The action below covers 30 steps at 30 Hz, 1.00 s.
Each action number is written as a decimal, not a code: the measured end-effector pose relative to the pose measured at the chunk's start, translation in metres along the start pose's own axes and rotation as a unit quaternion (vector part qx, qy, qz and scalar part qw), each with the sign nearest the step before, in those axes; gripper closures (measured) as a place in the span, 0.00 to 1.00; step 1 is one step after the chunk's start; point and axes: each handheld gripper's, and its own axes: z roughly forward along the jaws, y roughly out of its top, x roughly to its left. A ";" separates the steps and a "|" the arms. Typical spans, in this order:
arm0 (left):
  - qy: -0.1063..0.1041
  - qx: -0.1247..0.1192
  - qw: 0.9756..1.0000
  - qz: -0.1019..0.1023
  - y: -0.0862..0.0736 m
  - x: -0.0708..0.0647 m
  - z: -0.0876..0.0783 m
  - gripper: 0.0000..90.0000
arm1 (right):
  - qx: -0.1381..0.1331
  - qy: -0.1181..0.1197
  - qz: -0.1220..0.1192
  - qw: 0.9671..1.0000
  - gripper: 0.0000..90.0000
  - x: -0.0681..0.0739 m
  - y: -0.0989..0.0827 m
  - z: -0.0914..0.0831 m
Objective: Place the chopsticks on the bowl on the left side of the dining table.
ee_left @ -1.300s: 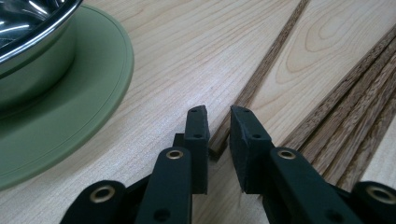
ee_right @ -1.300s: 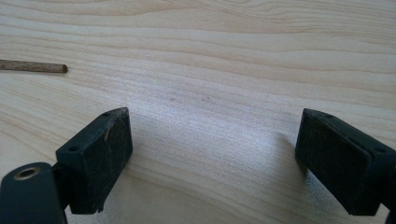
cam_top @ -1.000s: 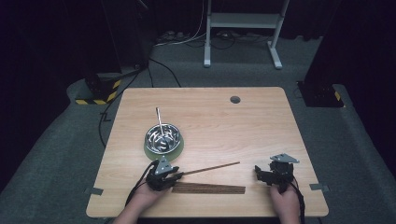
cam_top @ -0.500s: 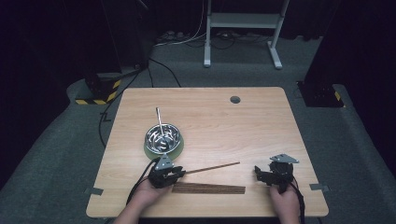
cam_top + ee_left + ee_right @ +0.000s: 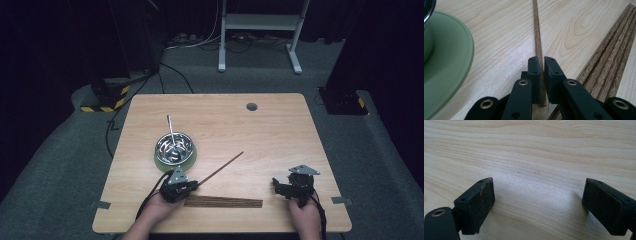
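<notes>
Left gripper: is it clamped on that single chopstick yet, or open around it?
Shut on it. The left gripper jaws, which have just been closing, press both sides of the single chopstick, beside the chopstick pile.

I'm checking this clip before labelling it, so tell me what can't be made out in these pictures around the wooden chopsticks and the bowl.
- Single brown wooden chopstick: near end hidden between the left claw pads, left gripper view.
- Steel bowl on green plastic saucer: cut off by the frame's left edge.
- Row of brown wooden chopsticks: too small to count, high view.
- Contents of the steel bowl: too small and glinting to identify, high view.
</notes>
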 end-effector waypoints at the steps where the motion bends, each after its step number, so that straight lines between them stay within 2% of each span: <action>1: 0.010 -0.002 1.000 -0.001 0.001 -0.001 0.001 0.88 | 0.000 0.001 -0.001 1.000 0.12 0.000 0.000 0.000; 2: 0.015 -0.004 1.000 -0.002 0.001 -0.002 0.002 0.80 | 0.001 0.001 0.000 1.000 0.12 0.000 0.000 0.000; 4: 0.027 -0.004 1.000 0.003 0.002 -0.004 0.004 0.79 | -0.003 -0.001 -0.001 1.000 0.12 0.000 0.000 0.000; 6: 0.035 -0.004 0.999 0.004 0.002 -0.005 0.004 0.82 | -0.004 -0.001 -0.003 1.000 0.12 0.000 0.000 0.001; 9: 0.033 -0.004 0.999 0.001 0.002 -0.004 0.004 0.91 | -0.004 0.000 -0.002 1.000 0.12 0.001 0.000 0.001; 16: 0.034 -0.004 0.999 0.008 0.001 -0.006 0.002 0.93 | -0.005 0.000 -0.005 1.000 0.12 0.001 0.000 0.001; 18: 0.035 -0.012 0.999 0.013 0.000 -0.006 0.001 0.93 | -0.005 0.000 -0.005 1.000 0.12 0.001 0.000 0.001; 21: 0.041 -0.028 0.999 0.007 -0.002 -0.007 -0.004 0.93 | -0.004 0.001 -0.004 1.000 0.12 0.001 0.000 0.001; 24: 0.039 -0.037 0.999 0.010 -0.003 -0.008 -0.007 0.93 | -0.005 0.001 -0.005 1.000 0.12 0.001 0.000 0.001; 25: 0.039 -0.042 0.998 0.004 -0.003 -0.008 -0.008 0.93 | -0.005 0.000 -0.006 1.000 0.12 0.001 0.000 0.001; 30: 0.038 -0.061 0.997 0.010 -0.001 -0.010 -0.015 0.93 | -0.005 0.000 -0.006 1.000 0.12 0.001 0.000 0.001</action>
